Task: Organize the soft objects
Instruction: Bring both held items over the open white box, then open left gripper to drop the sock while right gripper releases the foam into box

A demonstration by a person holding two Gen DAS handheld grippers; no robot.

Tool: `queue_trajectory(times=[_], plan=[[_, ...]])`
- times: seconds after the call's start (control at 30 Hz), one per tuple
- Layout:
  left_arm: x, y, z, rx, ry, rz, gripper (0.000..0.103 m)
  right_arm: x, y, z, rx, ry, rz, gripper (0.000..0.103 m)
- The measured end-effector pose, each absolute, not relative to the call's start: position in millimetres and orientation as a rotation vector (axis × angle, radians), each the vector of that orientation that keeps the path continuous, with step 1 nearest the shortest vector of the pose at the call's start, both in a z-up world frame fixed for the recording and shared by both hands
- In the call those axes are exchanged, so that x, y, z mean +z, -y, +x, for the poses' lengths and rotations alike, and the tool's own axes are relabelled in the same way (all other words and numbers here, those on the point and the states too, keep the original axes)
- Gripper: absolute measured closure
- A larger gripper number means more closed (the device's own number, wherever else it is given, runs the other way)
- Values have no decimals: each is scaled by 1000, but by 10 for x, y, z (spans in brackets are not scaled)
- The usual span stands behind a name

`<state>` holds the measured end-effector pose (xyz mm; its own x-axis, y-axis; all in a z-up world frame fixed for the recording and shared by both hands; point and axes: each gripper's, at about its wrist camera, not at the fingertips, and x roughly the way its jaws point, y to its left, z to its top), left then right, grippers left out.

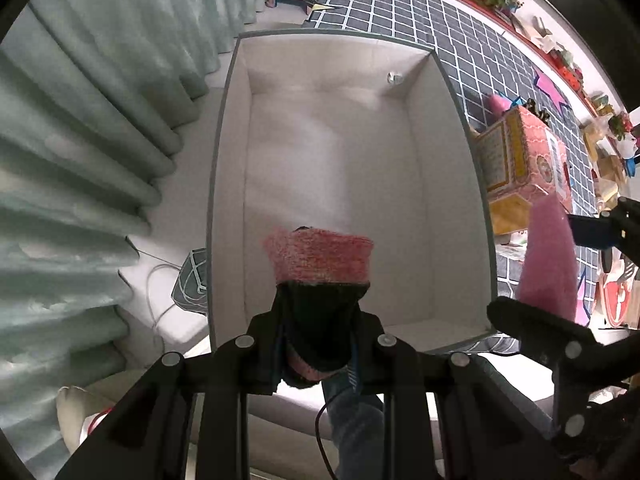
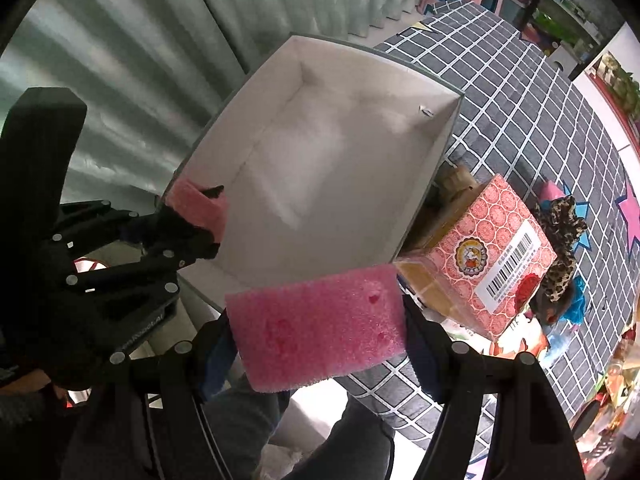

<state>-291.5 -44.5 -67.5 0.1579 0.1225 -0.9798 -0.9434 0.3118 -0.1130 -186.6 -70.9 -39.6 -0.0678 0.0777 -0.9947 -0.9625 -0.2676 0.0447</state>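
Counting the things, two grippers, two soft objects and one open box are seen. The left gripper (image 1: 316, 344) is closed on a sock (image 1: 320, 272), which has a fuzzy pink-red cuff and a black knitted body. The sock is pinched by its dark part between the two black fingers, and its pink cuff hangs over the near end of the box (image 1: 456, 208). The right gripper (image 2: 320, 328) is closed on a pink sponge (image 2: 320, 320), a thick rectangular block with a rough, porous surface. The sponge is clamped at its two short ends, so the jaws stand wide apart, and it is held at the near edge of the box, partly over the rim.

The box is rectangular and deep, with white smooth inner walls, a thin grey rim and a soft-looking white bottom. One small pale object (image 1: 394, 77) is seen in its far corner; what it is cannot be told. The box stands on a dark grey cloth (image 2: 520, 120) with a grid of white lines. Just beside the box, one pink patterned carton (image 2: 484, 256) with a barcode label is placed. Pale green curtains (image 1: 80, 160) with many vertical folds are hung behind.

Both grippers are pointed steeply downward, side by side, the left one near the curtain side.
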Motion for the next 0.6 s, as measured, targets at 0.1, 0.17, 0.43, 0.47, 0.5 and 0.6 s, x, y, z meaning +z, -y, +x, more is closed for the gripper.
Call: queue_trajectory(times=[0.1, 0.17, 0.43, 0.47, 0.5, 0.6], plan=[[-682, 443, -2912, 944, -1136, -943, 76, -404, 703, -1867, 1488, -1050, -1308, 28], [-672, 441, -2897, 939, -1130, -940, 74, -401, 697, -1863, 1488, -1052, -1305, 28], [-634, 450, -2856, 933, -1114, -900, 55, -396, 689, -1847, 1503, -1072, -1286, 27], [-624, 448, -2858, 937, -1108, -900, 48, -393, 690, -1841, 1504, -1076, -1281, 27], [-613, 445, -2868, 944, -1100, -901, 43, -382, 694, -1830, 1505, -1082, -1269, 26], [-584, 435, -2925, 976, -1082, -906, 26, -343, 695, -1781, 1504, -1087, -1232, 10]])
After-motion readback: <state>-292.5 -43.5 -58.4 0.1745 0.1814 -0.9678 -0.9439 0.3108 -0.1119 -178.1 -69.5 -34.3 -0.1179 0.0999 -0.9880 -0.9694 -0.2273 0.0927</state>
